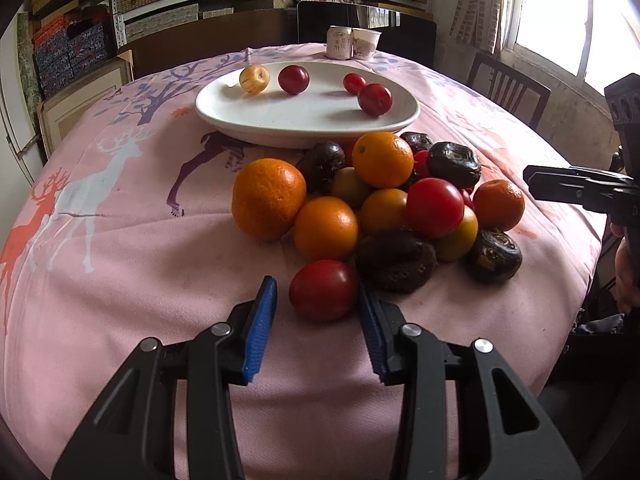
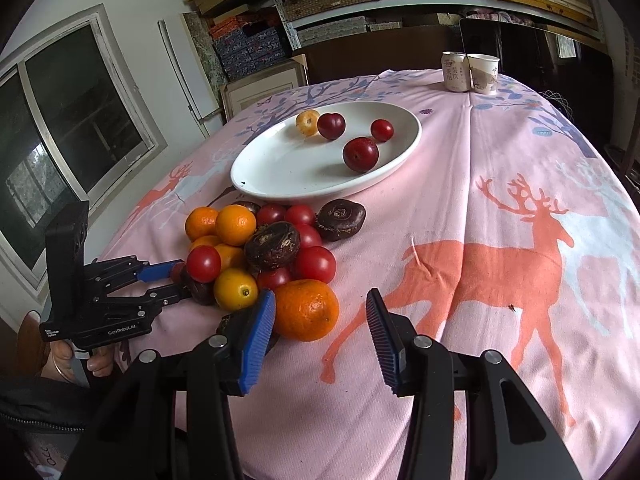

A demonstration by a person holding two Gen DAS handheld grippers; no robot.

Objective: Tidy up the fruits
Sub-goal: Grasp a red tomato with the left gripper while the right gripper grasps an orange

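Observation:
A heap of fruit lies on the pink cloth: oranges (image 1: 267, 199), red fruits, yellow ones and dark brown wrinkled ones (image 1: 394, 260). Behind it, a white plate (image 1: 224, 120) carries three red fruits and a pale yellow one (image 1: 254, 78). My left gripper (image 1: 316, 280) straddles the nearest red fruit (image 1: 323, 290); the right pad touches it and a thin gap shows at the left pad. My right gripper (image 2: 321, 292) is open, an orange (image 2: 306, 310) lying inside its jaws against the left pad (image 2: 258, 336). The left gripper (image 2: 176, 280) also shows from the side.
A drink can (image 1: 339, 42) and a paper cup (image 1: 366, 43) stand at the table's far edge. A dark chair (image 1: 508, 84) sits at the back right. Shelves of boxes line the wall behind. A hand (image 2: 92, 360) holds the left gripper's handle.

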